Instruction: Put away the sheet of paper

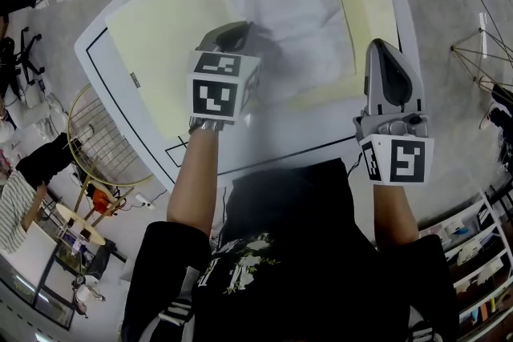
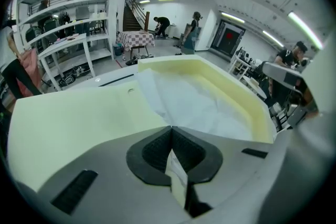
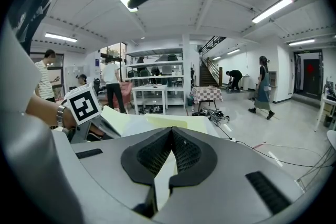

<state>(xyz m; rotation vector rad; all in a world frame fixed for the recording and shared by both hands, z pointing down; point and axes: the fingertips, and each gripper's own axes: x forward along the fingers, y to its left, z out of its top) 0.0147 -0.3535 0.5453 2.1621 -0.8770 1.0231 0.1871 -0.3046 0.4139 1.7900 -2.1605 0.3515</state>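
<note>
A crumpled white sheet of paper (image 1: 300, 8) lies in a shallow pale yellow tray (image 1: 362, 20) on the white table. My left gripper (image 1: 240, 30) reaches over the sheet's near left edge. In the left gripper view the paper (image 2: 199, 102) runs into the closed tips of that gripper (image 2: 171, 127), which looks shut on the edge of the sheet. The tray's raised rim (image 2: 252, 102) curves round the paper. My right gripper (image 1: 383, 48) hangs at the table's right edge, off the tray. In its own view that gripper (image 3: 171, 129) is shut with nothing in it and points across the room.
A flat pale yellow flap (image 1: 168, 44) spreads left of the tray. The table (image 1: 100, 52) carries a black border line. A wire basket (image 1: 104, 132) stands on the floor at the left and shelves (image 1: 481, 252) at the lower right. Several people (image 2: 190, 31) move about far off.
</note>
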